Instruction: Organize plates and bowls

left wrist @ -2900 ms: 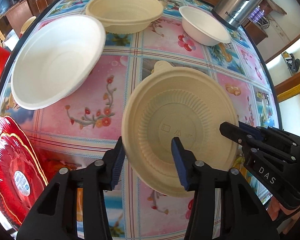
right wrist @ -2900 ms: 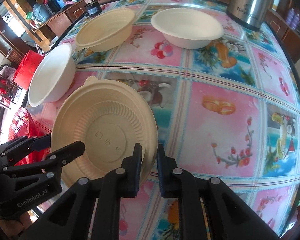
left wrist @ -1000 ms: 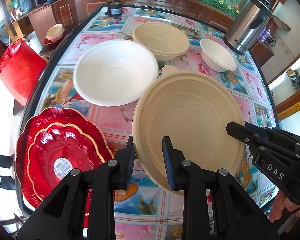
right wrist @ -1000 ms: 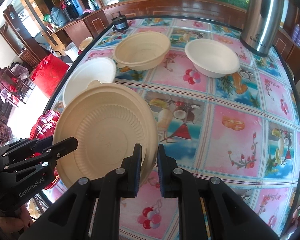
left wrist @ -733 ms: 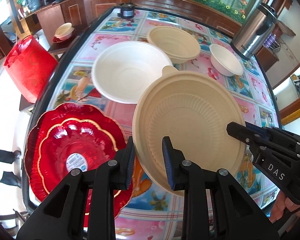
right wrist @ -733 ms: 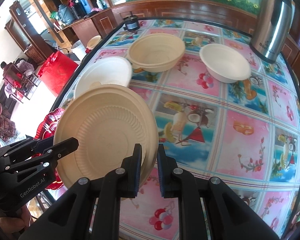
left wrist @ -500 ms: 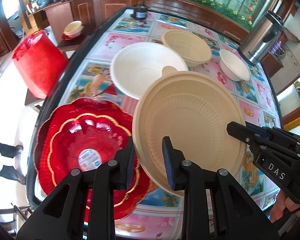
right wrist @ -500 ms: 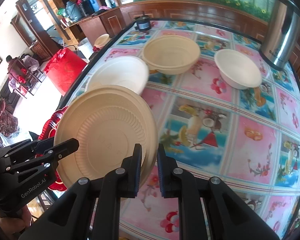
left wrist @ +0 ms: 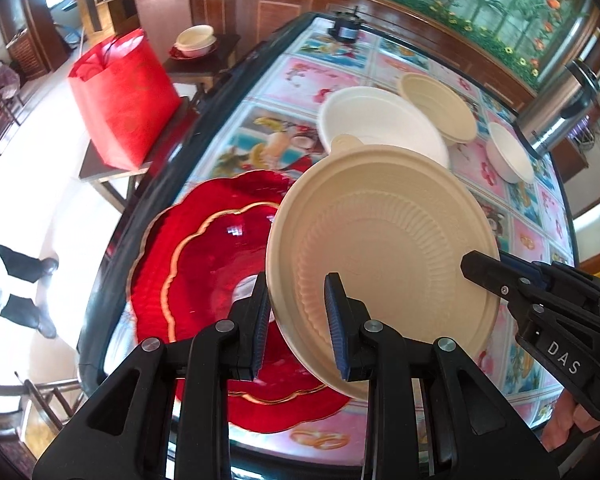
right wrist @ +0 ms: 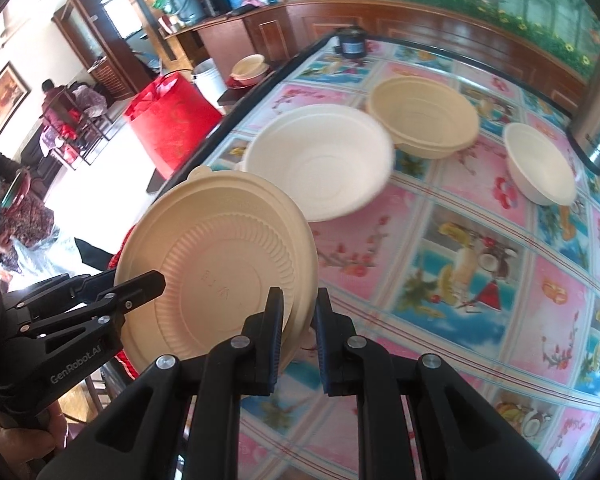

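Both tongs grip one beige ribbed paper-pulp plate [left wrist: 384, 248], held tilted in the air: the left tongs [left wrist: 298, 320] pinch its near rim with blue pads, and the right tongs [right wrist: 296, 330] clamp narrowly on the opposite edge. The plate hangs over the scalloped red plate with gold trim [left wrist: 204, 264] at the near corner of the flower-patterned table [right wrist: 480, 280]. Beyond it on the table stand a wide white paper bowl [right wrist: 320, 160], a beige paper bowl [right wrist: 424, 120] and a small white bowl [right wrist: 540, 168]. A red paper bag [left wrist: 124, 100] sits on a low stand beside the table.
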A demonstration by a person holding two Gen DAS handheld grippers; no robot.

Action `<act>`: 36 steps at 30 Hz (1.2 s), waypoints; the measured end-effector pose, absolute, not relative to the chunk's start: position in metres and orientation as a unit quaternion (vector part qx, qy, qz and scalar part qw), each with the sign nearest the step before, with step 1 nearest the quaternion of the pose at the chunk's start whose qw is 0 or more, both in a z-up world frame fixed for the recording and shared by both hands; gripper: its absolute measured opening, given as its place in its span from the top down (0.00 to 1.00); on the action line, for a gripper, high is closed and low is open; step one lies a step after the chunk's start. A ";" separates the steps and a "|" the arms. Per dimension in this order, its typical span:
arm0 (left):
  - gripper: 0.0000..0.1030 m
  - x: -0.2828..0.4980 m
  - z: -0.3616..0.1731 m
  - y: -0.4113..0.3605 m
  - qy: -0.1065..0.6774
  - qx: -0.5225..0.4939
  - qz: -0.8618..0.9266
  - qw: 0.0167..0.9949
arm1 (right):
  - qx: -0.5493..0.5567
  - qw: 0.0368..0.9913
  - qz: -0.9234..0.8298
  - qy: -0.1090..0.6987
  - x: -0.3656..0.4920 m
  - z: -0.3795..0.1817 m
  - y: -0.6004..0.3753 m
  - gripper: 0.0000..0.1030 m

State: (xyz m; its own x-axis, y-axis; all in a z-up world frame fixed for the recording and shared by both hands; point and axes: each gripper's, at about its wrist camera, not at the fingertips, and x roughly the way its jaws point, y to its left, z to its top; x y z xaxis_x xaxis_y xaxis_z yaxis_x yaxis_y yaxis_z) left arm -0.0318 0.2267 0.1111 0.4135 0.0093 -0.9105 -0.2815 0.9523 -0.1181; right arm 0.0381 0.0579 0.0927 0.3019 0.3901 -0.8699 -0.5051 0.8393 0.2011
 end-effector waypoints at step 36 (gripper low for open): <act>0.74 -0.042 0.063 0.278 0.574 -0.114 0.105 0.804 | -0.097 0.773 0.293 0.554 0.019 0.053 0.123 0.84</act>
